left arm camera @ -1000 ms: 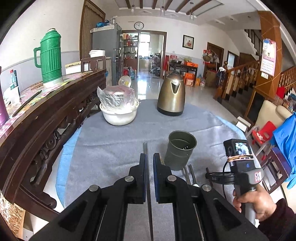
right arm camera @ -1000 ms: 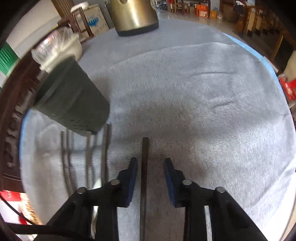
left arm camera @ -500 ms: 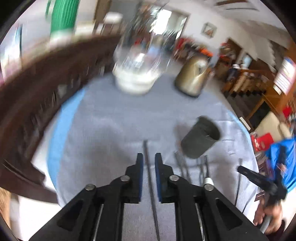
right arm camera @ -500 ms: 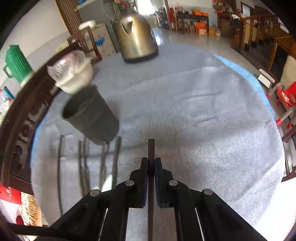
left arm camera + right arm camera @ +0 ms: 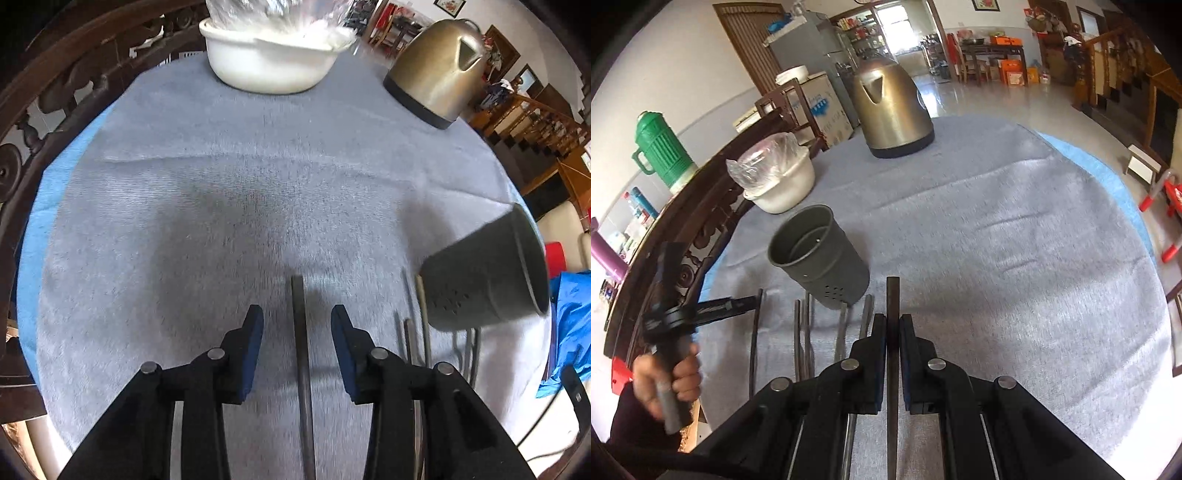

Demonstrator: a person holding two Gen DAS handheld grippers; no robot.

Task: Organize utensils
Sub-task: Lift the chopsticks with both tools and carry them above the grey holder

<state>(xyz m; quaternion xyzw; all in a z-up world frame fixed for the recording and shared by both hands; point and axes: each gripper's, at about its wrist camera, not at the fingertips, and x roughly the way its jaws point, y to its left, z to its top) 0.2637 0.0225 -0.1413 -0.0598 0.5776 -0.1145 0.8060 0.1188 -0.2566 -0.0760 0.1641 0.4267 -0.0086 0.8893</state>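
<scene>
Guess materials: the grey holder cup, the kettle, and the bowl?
Holder cup: looks like matte grey-coated metal; thin rim, small punched drain holes near the base. Could be plastic.
Kettle: brushed bronze-toned steel by its soft sheen, on a black base, probably plastic.
Bowl: glossy white, plastic or enamel, unclear which; crinkled clear plastic film over its top.

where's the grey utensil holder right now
In the right wrist view the grey utensil holder stands upright left of centre on the grey tablecloth, below the white bowl, with loose utensils lying at its base.
</scene>
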